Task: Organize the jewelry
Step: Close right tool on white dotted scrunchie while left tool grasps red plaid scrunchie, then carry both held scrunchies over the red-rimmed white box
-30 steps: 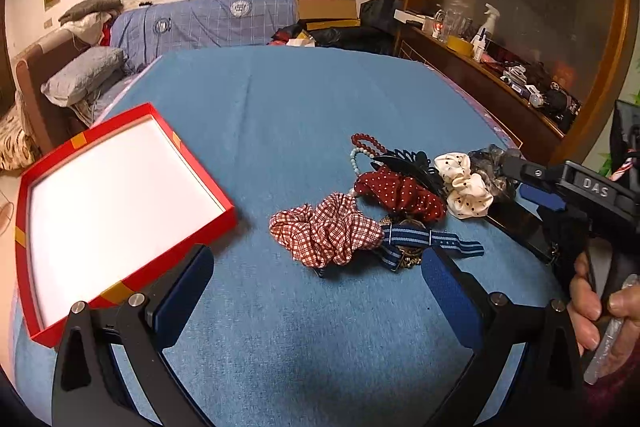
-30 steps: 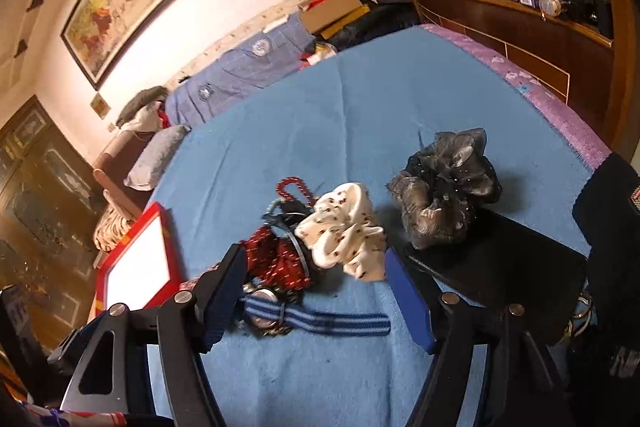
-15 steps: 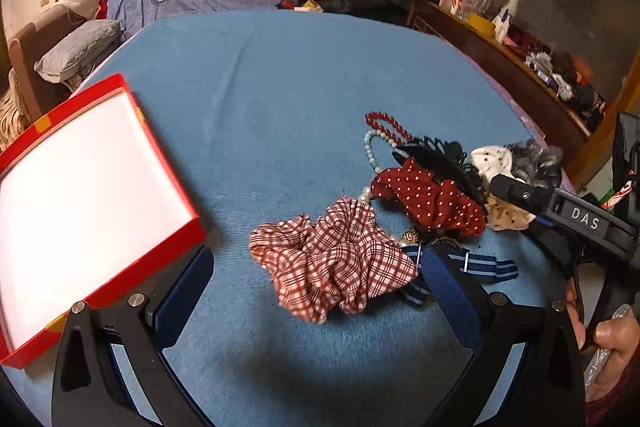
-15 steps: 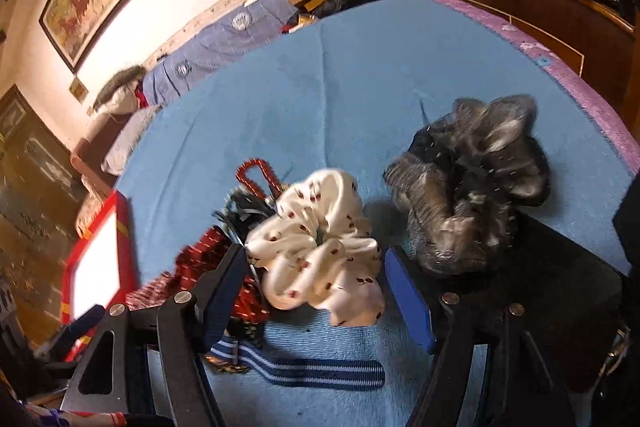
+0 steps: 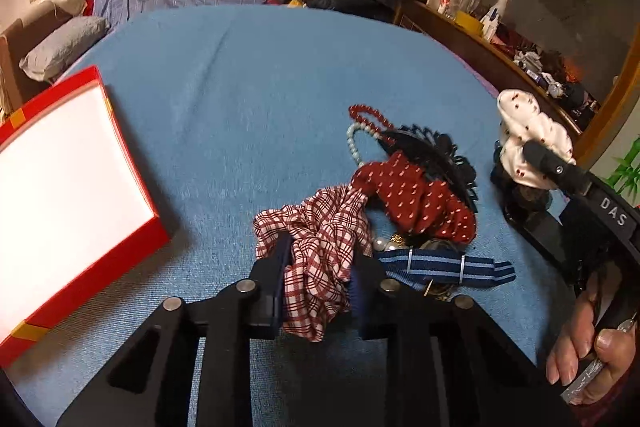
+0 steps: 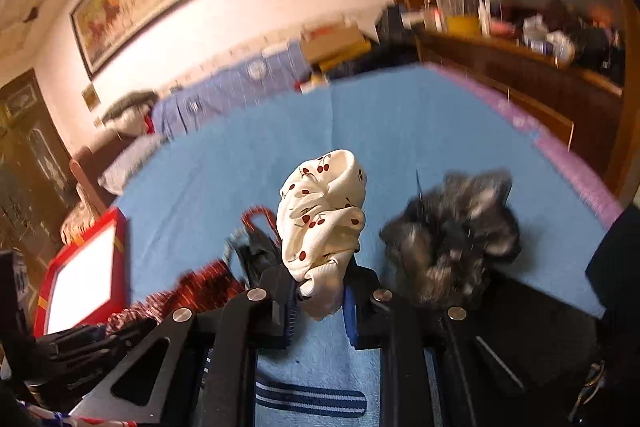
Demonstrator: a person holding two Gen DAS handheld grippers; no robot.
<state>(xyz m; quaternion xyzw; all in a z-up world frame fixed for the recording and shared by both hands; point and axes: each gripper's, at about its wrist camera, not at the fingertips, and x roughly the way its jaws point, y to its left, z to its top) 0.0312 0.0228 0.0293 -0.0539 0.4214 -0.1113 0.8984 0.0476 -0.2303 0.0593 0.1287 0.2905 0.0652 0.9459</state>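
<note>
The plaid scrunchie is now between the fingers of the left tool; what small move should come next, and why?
Probably lift it a little and carry it left toward the red box. The left tool is shut on the plaid scrunchie, which still touches the red dotted scrunchie in the pile. The box is open, and no item shows in the visible part.

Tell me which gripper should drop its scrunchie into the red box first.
Left. The left gripper, shut on the plaid scrunchie, sits right beside the red box; the right gripper, holding the cherry scrunchie, is farther away.
</note>
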